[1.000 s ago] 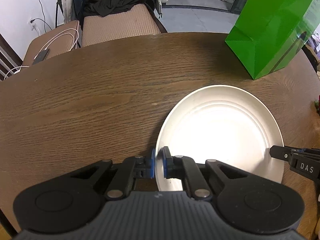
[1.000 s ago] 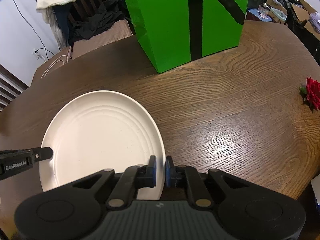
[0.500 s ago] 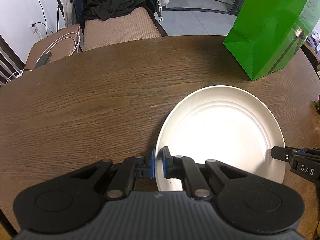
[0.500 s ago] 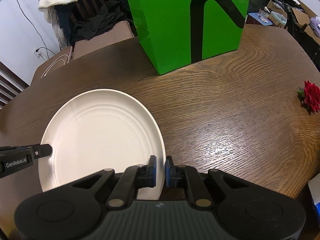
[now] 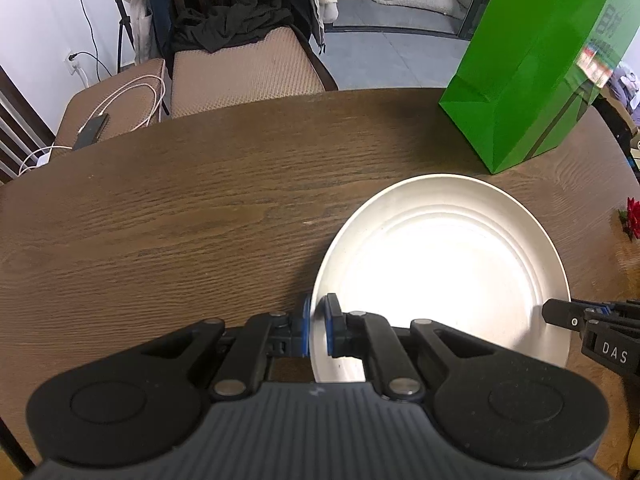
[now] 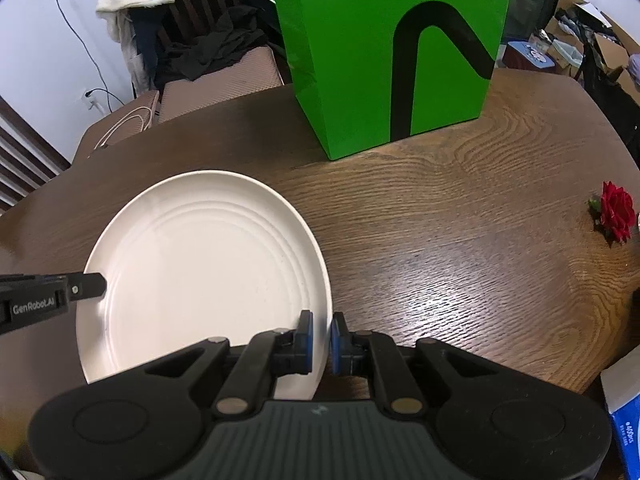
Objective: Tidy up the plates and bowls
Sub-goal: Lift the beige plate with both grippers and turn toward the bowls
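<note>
Wide brown wood-grain counter [image 5: 168, 216] across both views, rounded at the far edge. Tall green paper bag [image 6: 388, 52] upright at the far side, right of centre in the left view, black arch on its face. Padded chairs [image 5: 244, 68] beyond the far edge, dark clothing heaped on one, a white cable and a phone [image 5: 91, 131] on the other.

White plate [image 6: 200, 272] with concentric rings, near the middle of the counter on the near side — nearer than the bag and apart from it, glare washing out its centre in the left view. Held at opposite rims: left tongs [image 5: 317, 330] closed on the left rim, blue pads pressed to either face of the edge; right tongs [image 6: 321, 340] closed on the right rim the same way. Each tong's black finger visible in the other's view, at the plate's opposite edge.

Blue-and-white box [image 6: 624, 420] at the near right corner, cut off by the frame. Red rose [image 6: 616, 210] lying on the counter at the far right — well apart from the plate.
</note>
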